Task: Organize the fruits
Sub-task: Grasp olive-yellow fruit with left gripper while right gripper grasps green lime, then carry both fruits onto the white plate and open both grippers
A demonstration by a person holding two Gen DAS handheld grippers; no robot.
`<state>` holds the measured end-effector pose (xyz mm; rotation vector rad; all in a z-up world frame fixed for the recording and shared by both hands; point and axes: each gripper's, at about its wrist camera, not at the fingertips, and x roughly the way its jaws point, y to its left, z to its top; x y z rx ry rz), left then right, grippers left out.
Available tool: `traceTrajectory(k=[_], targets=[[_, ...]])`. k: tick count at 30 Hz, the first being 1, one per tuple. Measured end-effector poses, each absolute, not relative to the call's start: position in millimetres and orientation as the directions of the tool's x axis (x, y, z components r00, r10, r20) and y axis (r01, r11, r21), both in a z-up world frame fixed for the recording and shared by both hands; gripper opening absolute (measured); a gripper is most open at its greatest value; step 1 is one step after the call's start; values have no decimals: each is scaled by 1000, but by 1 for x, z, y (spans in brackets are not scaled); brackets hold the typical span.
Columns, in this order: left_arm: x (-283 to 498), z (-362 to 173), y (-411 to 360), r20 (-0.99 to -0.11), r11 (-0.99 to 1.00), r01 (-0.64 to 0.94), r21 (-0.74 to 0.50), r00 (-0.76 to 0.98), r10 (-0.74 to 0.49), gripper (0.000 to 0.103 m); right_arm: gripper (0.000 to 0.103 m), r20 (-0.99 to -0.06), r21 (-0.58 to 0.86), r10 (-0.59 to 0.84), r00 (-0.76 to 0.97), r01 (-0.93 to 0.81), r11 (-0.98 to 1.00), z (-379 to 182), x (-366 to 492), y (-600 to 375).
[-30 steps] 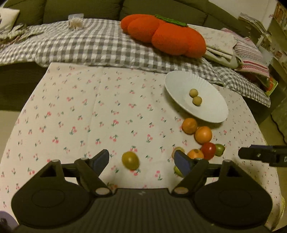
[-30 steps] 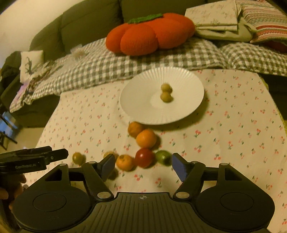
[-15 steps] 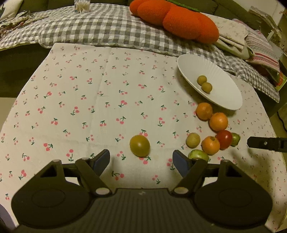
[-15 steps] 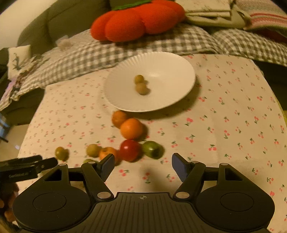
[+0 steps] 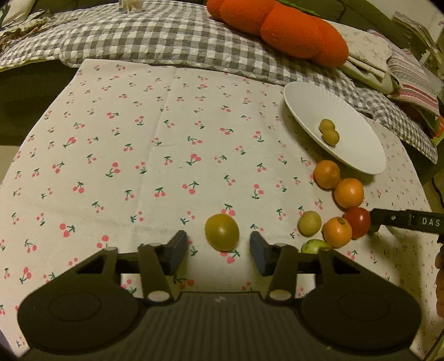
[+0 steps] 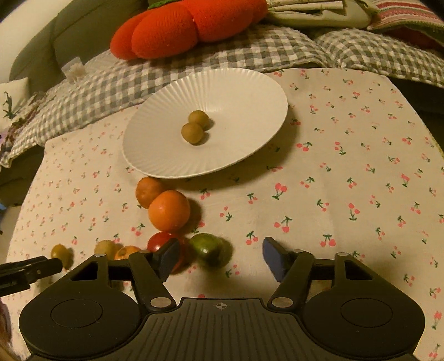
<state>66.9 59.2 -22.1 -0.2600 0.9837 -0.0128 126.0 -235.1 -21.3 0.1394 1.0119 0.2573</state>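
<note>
My left gripper [image 5: 218,251] is open, its fingers on either side of a yellow-green round fruit [image 5: 222,231] lying alone on the cherry-print cloth. My right gripper [image 6: 217,257] is open over a green fruit [image 6: 207,249], with a red tomato [image 6: 163,244] by its left finger. A white plate [image 6: 172,155] holds two small olive-brown fruits [image 6: 195,126]. In front of it lie two oranges [image 6: 168,210], a smaller orange [image 5: 337,232], a pale yellow fruit [image 5: 309,223] and a green fruit [image 5: 313,246] partly hidden by the left gripper.
A sofa with a grey checked blanket [image 5: 172,36] and an orange pumpkin cushion [image 5: 280,25] lies behind the table. Folded cloths [image 5: 394,64] sit at the right. The table edge [image 6: 435,144] drops off to the right.
Both grippers have moved forward and lower. The yellow-green fruit now lies between the left fingers, and the green fruit now lies between the right fingers. No fruit has moved.
</note>
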Motion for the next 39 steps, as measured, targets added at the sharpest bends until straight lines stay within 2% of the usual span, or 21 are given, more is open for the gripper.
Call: traceTrajectory(k=[3,7,11,30,39], targets=[[69,-25,57,-823,970,-99,-224,553,-133,38,50,-811,249,299,502,-166,954,-21,128,-234],[70,-29,56,-828,969,-108,-223,545,-130,26,38,-801,316,352,484,-158,936,-24,131,-239],[70,-29,58,-827,964,-120,-238,545,-136,25,27,-784,397,411,465,-133,908,-31,134,-248],[77,-6,55,-790,955,-120,-271,594,-150,25,27,-781,352,369,504,-132,927,-5,126,-251],[95,13,35,-750,946,-79,-314,631,-196,25,27,-760,348,353,546,-117,930,13,133,-255]])
